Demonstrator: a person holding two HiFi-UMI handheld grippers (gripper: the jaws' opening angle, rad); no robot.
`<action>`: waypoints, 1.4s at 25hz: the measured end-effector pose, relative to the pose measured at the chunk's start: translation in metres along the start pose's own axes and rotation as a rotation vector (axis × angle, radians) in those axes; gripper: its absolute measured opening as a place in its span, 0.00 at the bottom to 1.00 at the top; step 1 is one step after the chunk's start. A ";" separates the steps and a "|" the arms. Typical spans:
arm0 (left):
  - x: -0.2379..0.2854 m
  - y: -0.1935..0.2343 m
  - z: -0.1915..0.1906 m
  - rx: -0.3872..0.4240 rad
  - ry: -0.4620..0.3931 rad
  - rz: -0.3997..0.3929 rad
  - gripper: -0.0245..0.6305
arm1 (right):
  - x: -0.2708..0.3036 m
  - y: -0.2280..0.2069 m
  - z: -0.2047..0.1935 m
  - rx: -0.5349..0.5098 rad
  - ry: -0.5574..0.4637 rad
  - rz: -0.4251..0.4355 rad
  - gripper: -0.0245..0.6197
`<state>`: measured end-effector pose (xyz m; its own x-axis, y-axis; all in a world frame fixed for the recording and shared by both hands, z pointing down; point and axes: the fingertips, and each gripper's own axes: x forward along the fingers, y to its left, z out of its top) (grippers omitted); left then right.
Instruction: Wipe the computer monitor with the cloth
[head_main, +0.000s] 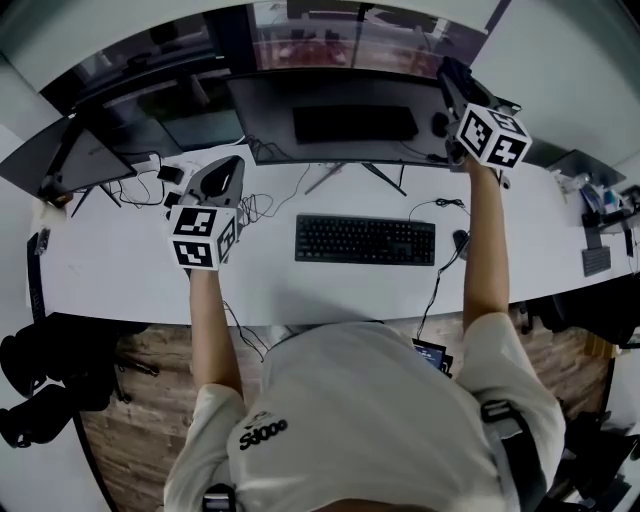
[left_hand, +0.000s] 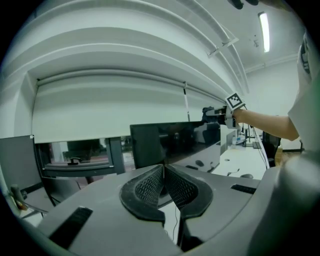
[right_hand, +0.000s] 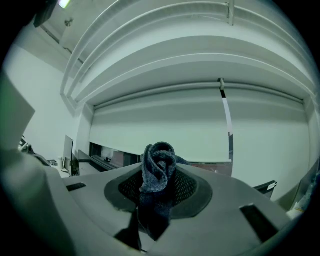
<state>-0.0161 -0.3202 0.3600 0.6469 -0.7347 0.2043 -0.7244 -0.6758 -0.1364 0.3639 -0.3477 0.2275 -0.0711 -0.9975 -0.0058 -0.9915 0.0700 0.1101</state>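
Note:
The dark monitor (head_main: 340, 125) stands at the back of the white desk (head_main: 120, 270), its screen off. My right gripper (head_main: 452, 88) is raised at the monitor's upper right corner. In the right gripper view the right gripper (right_hand: 159, 176) is shut on a bunched blue-grey cloth (right_hand: 158, 167), which sticks up between the pads; only wall and ceiling lie beyond it. My left gripper (head_main: 228, 172) hovers over the desk left of the monitor, shut with nothing in it. The left gripper view shows its pads (left_hand: 150, 186) pressed together and the monitor (left_hand: 175, 142) ahead.
A black keyboard (head_main: 365, 240) lies in front of the monitor, with a mouse (head_main: 460, 241) to its right and loose cables (head_main: 260, 205) to its left. A second screen (head_main: 60, 160) stands at the far left. Small items (head_main: 600, 200) sit at the desk's right end.

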 end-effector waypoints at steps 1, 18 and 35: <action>-0.003 0.005 -0.001 -0.001 -0.002 0.002 0.07 | 0.003 0.009 0.001 0.001 -0.001 0.012 0.20; -0.055 0.070 -0.028 -0.006 -0.009 0.002 0.07 | 0.047 0.184 0.011 -0.007 0.020 0.177 0.20; -0.120 0.155 -0.059 -0.025 0.008 0.014 0.07 | 0.095 0.333 0.031 0.083 0.005 0.261 0.20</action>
<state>-0.2201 -0.3334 0.3714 0.6351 -0.7431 0.2106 -0.7389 -0.6640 -0.1148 0.0234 -0.4187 0.2332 -0.3250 -0.9456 0.0168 -0.9452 0.3254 0.0257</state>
